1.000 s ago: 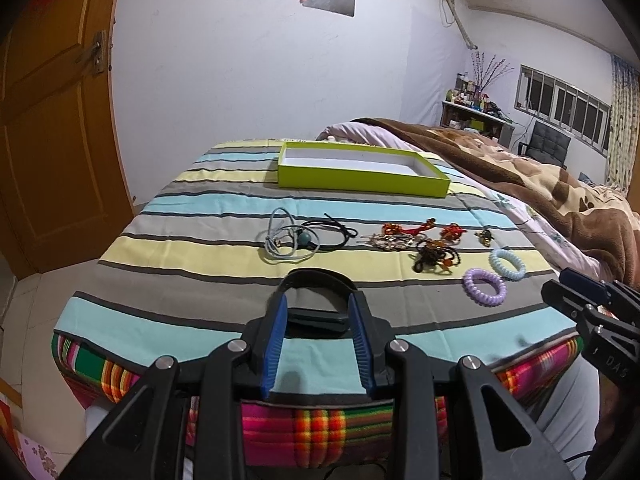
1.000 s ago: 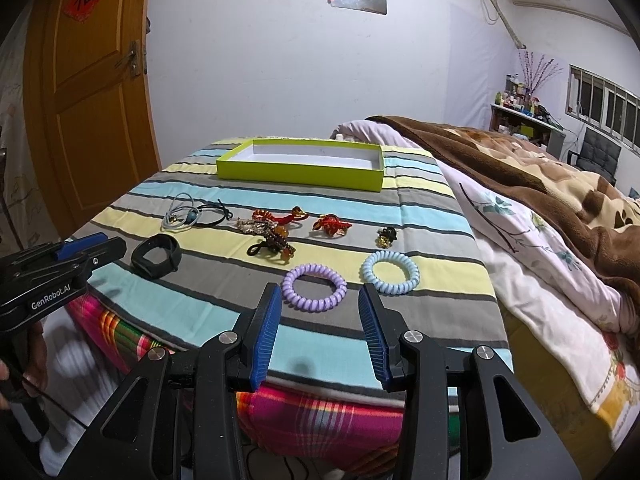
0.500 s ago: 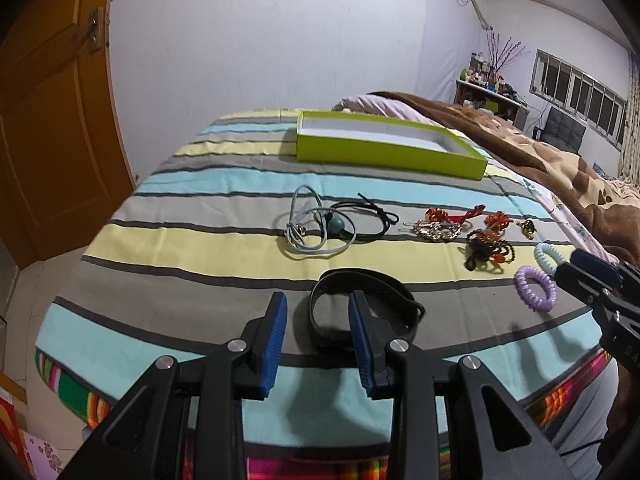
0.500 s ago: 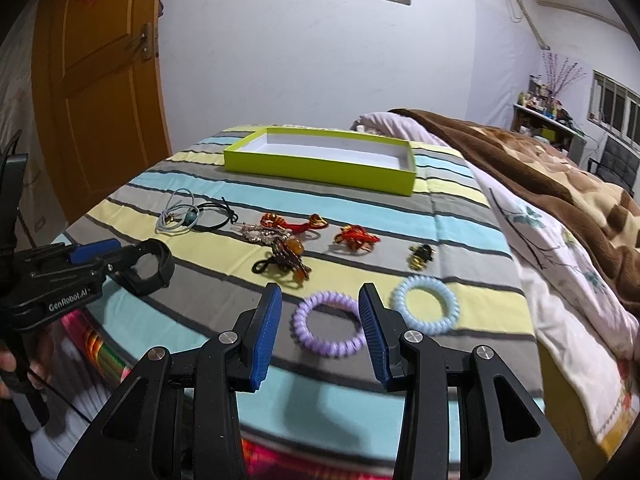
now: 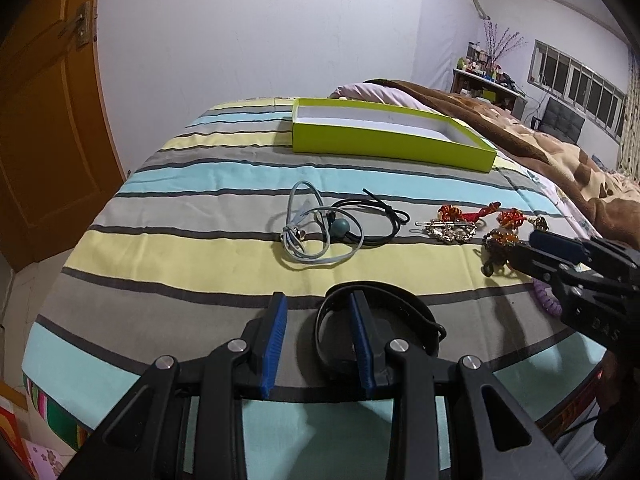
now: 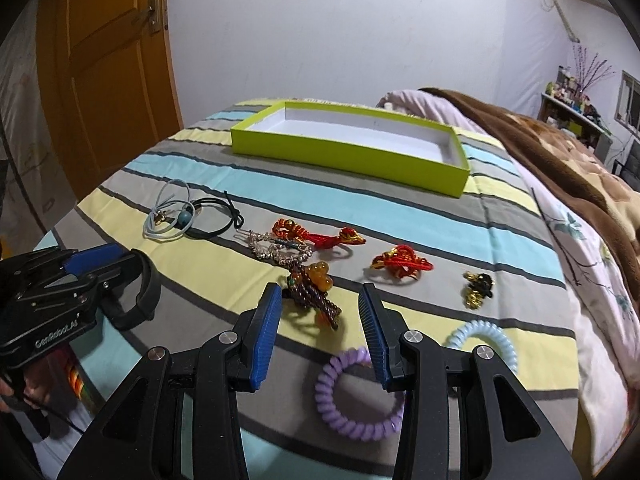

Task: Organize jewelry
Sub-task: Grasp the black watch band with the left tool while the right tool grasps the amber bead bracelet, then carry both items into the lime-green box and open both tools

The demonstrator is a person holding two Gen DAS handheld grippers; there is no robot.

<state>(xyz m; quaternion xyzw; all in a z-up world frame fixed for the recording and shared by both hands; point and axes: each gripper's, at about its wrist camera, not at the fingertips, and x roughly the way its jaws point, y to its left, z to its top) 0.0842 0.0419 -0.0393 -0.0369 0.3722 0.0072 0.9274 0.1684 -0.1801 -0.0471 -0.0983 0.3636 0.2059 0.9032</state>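
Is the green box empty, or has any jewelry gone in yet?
Empty as far as visible: the green box shows only bare white floor; its near wall hides a strip.

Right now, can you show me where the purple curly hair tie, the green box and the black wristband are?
purple curly hair tie (image 6: 352, 426): right wrist view, on its lower coil.
green box (image 6: 344, 156): right wrist view, on its front wall.
black wristband (image 5: 404, 300): left wrist view, on its far curved edge.
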